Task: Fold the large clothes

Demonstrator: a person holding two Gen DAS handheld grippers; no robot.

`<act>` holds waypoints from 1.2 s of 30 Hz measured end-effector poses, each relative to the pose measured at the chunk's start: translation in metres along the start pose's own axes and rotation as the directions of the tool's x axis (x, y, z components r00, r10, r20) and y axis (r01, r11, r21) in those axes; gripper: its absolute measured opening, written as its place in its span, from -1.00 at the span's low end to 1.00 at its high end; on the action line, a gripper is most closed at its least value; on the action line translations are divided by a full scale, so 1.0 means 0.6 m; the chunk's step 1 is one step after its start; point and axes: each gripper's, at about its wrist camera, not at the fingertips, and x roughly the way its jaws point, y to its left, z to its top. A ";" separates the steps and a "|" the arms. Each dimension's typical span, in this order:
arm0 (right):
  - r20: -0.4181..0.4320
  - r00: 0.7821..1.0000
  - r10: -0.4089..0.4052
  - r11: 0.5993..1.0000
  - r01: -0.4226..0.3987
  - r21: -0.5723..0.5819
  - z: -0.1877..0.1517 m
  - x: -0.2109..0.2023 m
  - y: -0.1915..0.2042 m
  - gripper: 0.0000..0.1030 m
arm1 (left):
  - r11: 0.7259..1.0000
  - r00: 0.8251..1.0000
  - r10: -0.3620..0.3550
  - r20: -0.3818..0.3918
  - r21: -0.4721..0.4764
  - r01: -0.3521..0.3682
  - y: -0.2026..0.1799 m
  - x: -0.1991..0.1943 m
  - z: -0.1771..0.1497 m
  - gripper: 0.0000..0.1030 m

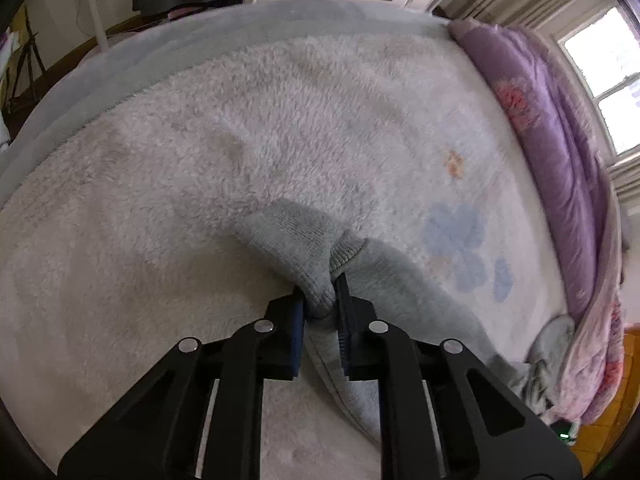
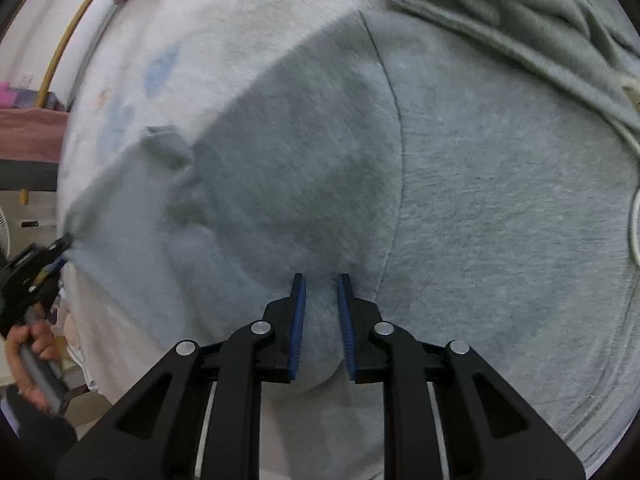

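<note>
Grey sweatshirt (image 2: 480, 200) fills the right wrist view on the fleece blanket (image 1: 280, 120), its cuff (image 1: 316, 264) pinched in the left gripper (image 1: 320, 292), the right gripper (image 2: 321, 292) nipping a fold near the sleeve seam; carry the sleeve across taut and level.

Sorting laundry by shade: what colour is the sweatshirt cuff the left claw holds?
Light grey, ribbed knit. The cuff shows best in the left wrist view, pinched in the left claw.

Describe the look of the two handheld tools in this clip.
Both match: the left tool and right tool have matte black angular linkage arms with silver round pivot pins, and black fingers lined with ribbed blue pads. No cables or markings show.
</note>
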 end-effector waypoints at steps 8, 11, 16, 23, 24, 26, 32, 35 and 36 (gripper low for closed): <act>-0.026 0.995 0.094 0.995 -0.093 0.035 0.009 -0.016 -0.024 -0.76 | 0.985 0.974 -0.119 0.192 0.145 0.091 -0.101 -0.192 -0.037 -0.76; 0.027 0.989 0.143 0.988 -0.144 0.047 -0.007 -0.065 -0.058 -0.74 | 0.965 0.952 -0.187 0.244 0.225 0.132 -0.177 -0.263 -0.074 -0.76; 0.115 0.983 0.141 0.984 -0.152 0.088 -0.050 -0.163 -0.170 -0.70 | 0.869 0.902 -0.356 0.244 0.443 0.223 -0.373 -0.336 -0.195 -0.77; 0.269 0.963 0.015 0.973 -0.076 0.219 -0.135 -0.314 -0.429 -0.67 | 0.711 0.872 -0.489 0.030 0.593 0.378 -0.626 -0.264 -0.420 -0.77; 0.289 0.957 -0.019 0.969 -0.052 0.239 -0.143 -0.339 -0.473 -0.67 | 0.699 0.871 -0.492 0.004 0.599 0.392 -0.646 -0.248 -0.445 -0.77; 0.321 0.943 -0.084 0.960 -0.010 0.279 -0.161 -0.376 -0.545 -0.67 | 0.674 0.878 -0.476 -0.050 0.621 0.401 -0.699 -0.200 -0.515 -0.77; 0.388 0.905 -0.175 0.892 -0.021 0.451 -0.210 -0.484 -0.772 -0.66 | 0.668 0.908 -0.361 -0.212 0.621 0.410 -0.776 -0.041 -0.672 -0.77; 0.406 0.883 -0.236 0.860 -0.005 0.511 -0.225 -0.527 -0.850 -0.66 | 0.645 0.928 -0.262 -0.264 0.667 0.372 -0.790 0.032 -0.741 -0.77; 0.412 0.874 -0.256 0.848 -0.001 0.530 -0.225 -0.538 -0.874 -0.65 | 0.633 0.930 -0.232 -0.284 0.682 0.366 -0.789 0.048 -0.760 -0.77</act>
